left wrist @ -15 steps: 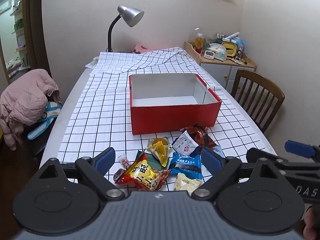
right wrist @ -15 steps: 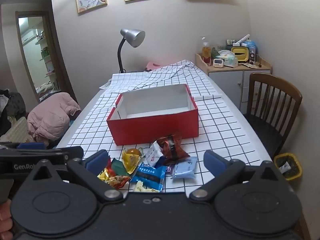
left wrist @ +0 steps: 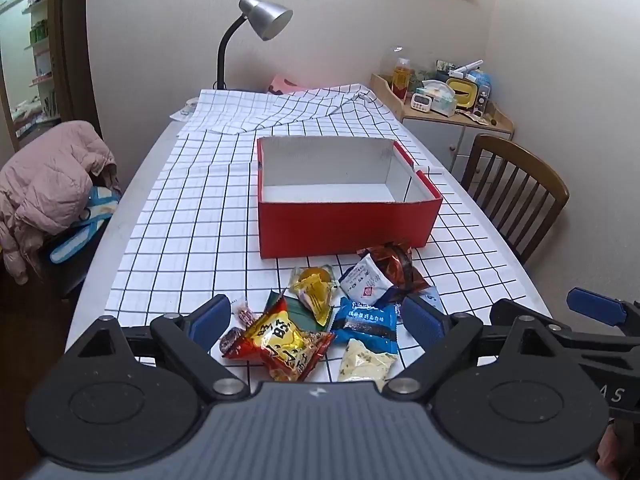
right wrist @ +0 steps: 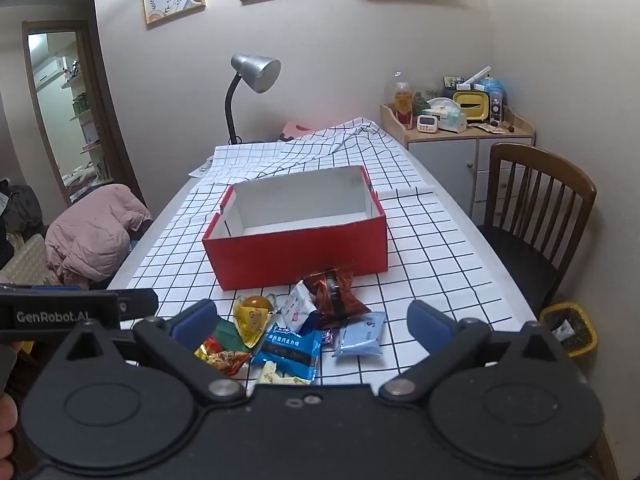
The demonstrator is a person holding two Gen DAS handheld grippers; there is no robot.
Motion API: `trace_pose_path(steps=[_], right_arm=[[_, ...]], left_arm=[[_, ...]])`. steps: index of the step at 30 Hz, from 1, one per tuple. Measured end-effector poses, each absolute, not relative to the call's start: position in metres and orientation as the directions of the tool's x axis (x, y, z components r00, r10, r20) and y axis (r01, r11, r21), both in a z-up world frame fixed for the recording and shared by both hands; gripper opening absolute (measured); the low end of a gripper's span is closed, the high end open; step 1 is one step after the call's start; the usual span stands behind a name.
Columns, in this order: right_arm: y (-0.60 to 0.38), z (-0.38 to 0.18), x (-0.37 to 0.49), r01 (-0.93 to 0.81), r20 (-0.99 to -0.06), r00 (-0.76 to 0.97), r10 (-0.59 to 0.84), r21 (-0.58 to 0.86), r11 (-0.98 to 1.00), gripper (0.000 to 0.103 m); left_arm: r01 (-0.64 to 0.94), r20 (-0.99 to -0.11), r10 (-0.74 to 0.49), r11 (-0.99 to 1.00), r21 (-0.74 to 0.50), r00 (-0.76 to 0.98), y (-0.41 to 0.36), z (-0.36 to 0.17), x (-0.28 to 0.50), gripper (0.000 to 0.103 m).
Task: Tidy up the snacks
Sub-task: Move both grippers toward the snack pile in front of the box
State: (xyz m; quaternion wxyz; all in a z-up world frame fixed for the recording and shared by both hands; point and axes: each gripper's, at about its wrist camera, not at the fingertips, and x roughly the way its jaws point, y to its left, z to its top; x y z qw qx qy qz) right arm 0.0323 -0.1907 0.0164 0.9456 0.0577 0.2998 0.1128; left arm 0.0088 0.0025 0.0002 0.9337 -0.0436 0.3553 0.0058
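Observation:
A red box (left wrist: 344, 222) (right wrist: 300, 248) with a white, empty inside stands mid-table on the checked cloth. In front of it lies a heap of snack packets: a red-yellow bag (left wrist: 280, 340) (right wrist: 220, 356), a blue packet (left wrist: 366, 326) (right wrist: 290, 350), a yellow sweet (left wrist: 314, 284) (right wrist: 252, 316), a white sachet (left wrist: 362, 280) (right wrist: 298, 308), a brown-red wrapper (left wrist: 396, 262) (right wrist: 334, 292), a pale cracker pack (left wrist: 362, 362) and a light-blue pack (right wrist: 360, 336). My left gripper (left wrist: 316, 320) hangs open just above the heap's near side. My right gripper (right wrist: 312, 322) is open too, nothing between its fingers.
A wooden chair (right wrist: 536, 216) stands at the table's right, with a yellow bin (right wrist: 570, 326) on the floor beside it. A pink jacket (left wrist: 44, 184) lies over a seat on the left. A desk lamp (left wrist: 256, 28) and bunched cloth (left wrist: 288, 108) occupy the far end.
Both views have shifted only slightly; the snacks sit a touch lower and nearer in the left wrist view. Nothing was taken hold of or let go.

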Motion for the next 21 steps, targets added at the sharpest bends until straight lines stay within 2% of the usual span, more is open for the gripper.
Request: trace_pose_path(steps=[21], right_arm=[[-0.192, 0.011, 0.028, -0.157, -0.581, 0.779, 0.235, 0.182, 0.971, 0.101]], left_arm=[[-0.049, -0.707, -0.044, 0.993, -0.111, 0.706, 0.001, -0.012, 0.005, 0.093]])
